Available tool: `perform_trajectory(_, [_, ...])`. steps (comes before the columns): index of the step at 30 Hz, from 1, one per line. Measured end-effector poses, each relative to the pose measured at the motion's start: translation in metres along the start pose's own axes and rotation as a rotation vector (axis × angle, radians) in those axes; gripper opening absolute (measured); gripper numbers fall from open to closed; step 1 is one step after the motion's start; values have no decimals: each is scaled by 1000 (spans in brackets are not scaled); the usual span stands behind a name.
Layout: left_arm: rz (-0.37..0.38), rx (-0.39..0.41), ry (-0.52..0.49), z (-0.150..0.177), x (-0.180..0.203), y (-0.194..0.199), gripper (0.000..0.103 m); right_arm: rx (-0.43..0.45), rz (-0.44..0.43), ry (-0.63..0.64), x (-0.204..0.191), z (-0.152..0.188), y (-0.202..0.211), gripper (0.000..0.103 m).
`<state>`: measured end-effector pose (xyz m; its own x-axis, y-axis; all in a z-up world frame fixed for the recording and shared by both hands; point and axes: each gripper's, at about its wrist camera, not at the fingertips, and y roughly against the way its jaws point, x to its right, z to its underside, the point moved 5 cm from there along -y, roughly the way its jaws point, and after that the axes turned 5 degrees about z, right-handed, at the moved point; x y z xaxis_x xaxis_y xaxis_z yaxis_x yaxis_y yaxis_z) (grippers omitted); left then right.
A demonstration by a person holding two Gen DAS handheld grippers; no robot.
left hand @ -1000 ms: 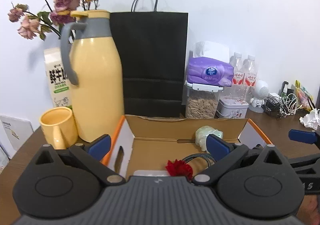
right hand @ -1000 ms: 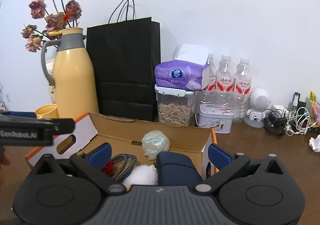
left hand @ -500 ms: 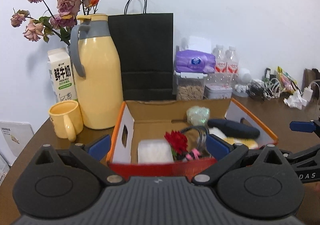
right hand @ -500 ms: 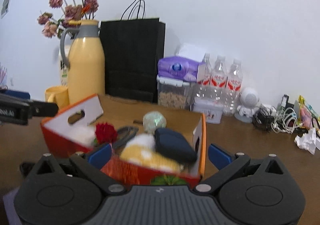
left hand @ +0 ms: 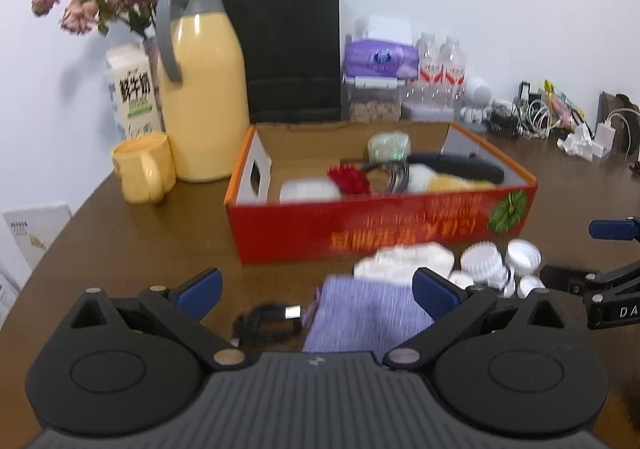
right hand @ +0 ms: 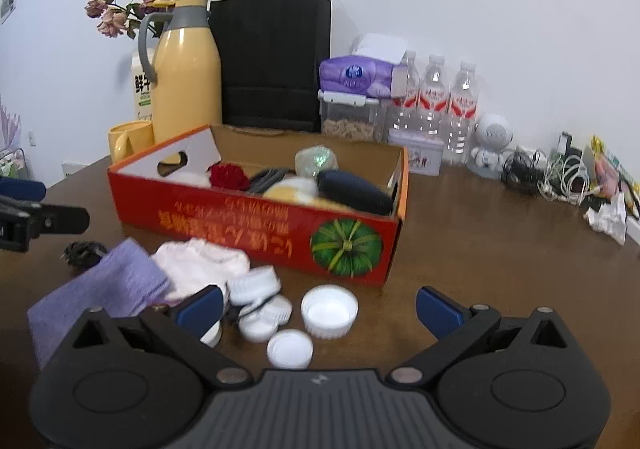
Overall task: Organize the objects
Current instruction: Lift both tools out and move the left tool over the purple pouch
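Left wrist view first: the left gripper (left hand: pixel 316 289) hangs low over the brown table (left hand: pixel 160 241) with its blue-tipped fingers spread wide and nothing between them. Just beyond the tips lie a folded purple cloth (left hand: pixel 368 313) and, to its left, a small dark bundle of cable (left hand: pixel 268 323) (blurred, hard to say more). Behind the cloth sits a white cloth (left hand: pixel 404 259), touching a cluster of white bottle caps (left hand: pixel 496 263) to its right.

From the right wrist view, the right gripper (right hand: pixel 318 307) is equally wide and empty, poised above those caps; one large cap (right hand: pixel 329 311) and a smaller one (right hand: pixel 289 348) rest between its fingers' reach on the tabletop.

Farther back stands the red cardboard box (right hand: pixel 280 233), open on top, already holding a red flower (right hand: pixel 229 176), a dark blue case (right hand: pixel 354 192), a yellow and white soft thing (right hand: pixel 290 189) and a pale green ball (right hand: pixel 316 160). Against the far wall, at left, are a yellow jug (right hand: pixel 186 77), a yellow mug (right hand: pixel 128 139) and a black paper bag (right hand: pixel 272 61).
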<state>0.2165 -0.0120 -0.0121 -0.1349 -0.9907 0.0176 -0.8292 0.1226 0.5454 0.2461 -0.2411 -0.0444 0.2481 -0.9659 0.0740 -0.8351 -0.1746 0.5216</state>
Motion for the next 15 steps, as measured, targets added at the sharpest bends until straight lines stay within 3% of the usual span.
perform_trajectory(15, [23,-145,19,48,21,-1,103,-43,-29,-31,-7,31,2,103])
